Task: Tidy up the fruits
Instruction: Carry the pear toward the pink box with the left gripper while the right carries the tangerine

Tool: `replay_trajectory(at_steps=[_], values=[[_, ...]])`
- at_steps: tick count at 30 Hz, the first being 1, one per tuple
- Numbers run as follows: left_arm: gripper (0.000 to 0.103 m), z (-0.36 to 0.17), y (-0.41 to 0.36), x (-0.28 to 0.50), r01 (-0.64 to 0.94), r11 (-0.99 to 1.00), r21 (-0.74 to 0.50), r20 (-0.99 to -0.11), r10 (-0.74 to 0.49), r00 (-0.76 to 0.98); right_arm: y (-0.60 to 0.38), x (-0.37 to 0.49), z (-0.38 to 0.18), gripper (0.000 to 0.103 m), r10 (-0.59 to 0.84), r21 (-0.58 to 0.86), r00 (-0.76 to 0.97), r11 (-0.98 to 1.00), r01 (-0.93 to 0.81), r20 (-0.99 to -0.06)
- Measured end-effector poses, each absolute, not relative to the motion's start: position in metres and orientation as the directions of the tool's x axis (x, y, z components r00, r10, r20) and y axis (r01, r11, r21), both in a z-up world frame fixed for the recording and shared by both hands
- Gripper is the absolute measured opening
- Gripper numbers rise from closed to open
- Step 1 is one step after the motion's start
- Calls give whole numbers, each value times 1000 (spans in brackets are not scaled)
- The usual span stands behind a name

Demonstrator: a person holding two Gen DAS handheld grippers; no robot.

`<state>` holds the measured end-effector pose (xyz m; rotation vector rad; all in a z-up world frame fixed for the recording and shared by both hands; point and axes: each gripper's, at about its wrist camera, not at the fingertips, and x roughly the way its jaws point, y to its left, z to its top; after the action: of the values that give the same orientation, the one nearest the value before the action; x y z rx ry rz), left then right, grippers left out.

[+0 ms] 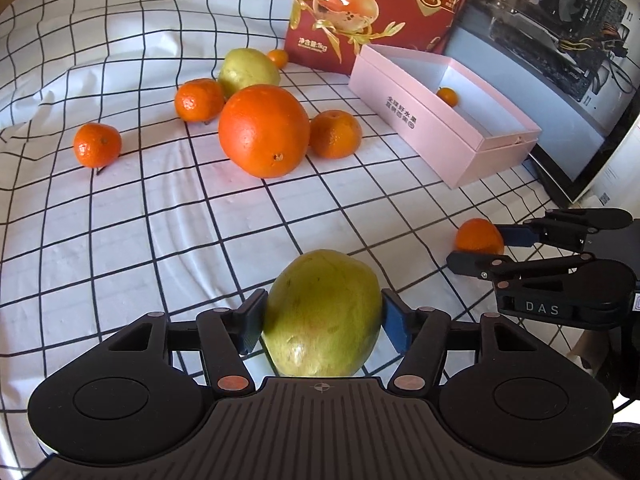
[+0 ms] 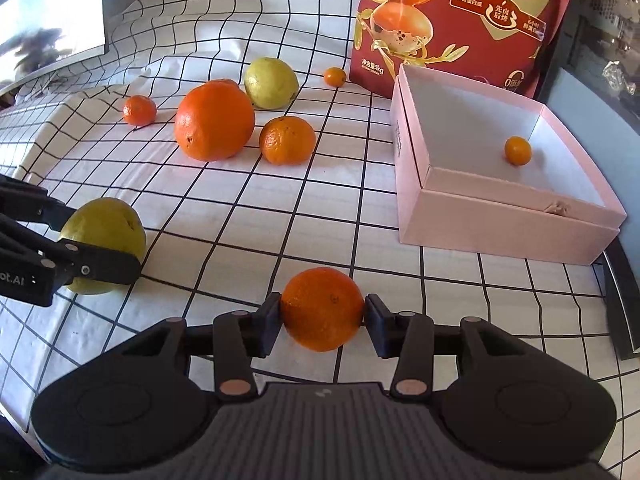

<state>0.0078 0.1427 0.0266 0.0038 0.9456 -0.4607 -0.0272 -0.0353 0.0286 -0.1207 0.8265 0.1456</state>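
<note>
— Tool on the left first: what is it doing?

— Left tool [image 1: 322, 320] is clamped wide on a green fruit [image 1: 320, 312], one pad against each flank. That fruit is oval, and its long axis runs straight ahead along the fingers, rounded end pointing away. Seen from the right wrist view, it sits low on the checked cloth [image 1: 160, 240].

— And the right tool?

— Right tool [image 2: 322, 316] grips a held mandarin [image 2: 320, 308] at its sides, close above the cloth. It is nearly round, with a small dimple facing up towards the camera. The two tools are side by side, near each other.

— What lies around them?

— Ahead and to the right stands an open pink box [image 1: 420, 120], its long side angled across the view. One tiny orange fruit [image 2: 518, 151] lies inside it. Between the tools and the box the cloth is bare. Further back sits a cluster: a large orange [image 1: 264, 130], a second green fruit [image 1: 248, 72] behind it, a mandarin [image 1: 335, 134] just beside the large orange, and two more mandarins to its left. Behind the box stands a red printed pouch [image 1: 380, 12].

— Anything hard to make out?

— The pouch is cut off at the top. The underside of the green fruit is hidden by the tool body. A screen [image 1: 560, 60] at the right edge is only partly visible.
</note>
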Motion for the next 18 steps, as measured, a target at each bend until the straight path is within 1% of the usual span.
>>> replay_trajectory(at_steps=[6,13,15,18], values=[[66,27,144,8,396,896,-202,-785,-390,482,-32,-29,29,42,84,-58,660,980,-190,-747],[65,29,141,9,398,893,-209,-787,-395,475,-43,-33,36,42,84,-30,668,987,-158,-740],[65,35,141,10,405,883,-235,-767,-425,481,-48,-35,43,42,82,-27,678,988,-149,-730],[65,60,133,20,446,855,-265,-707,-487,512,-58,-38,59,42,74,-23,711,992,-126,-699]])
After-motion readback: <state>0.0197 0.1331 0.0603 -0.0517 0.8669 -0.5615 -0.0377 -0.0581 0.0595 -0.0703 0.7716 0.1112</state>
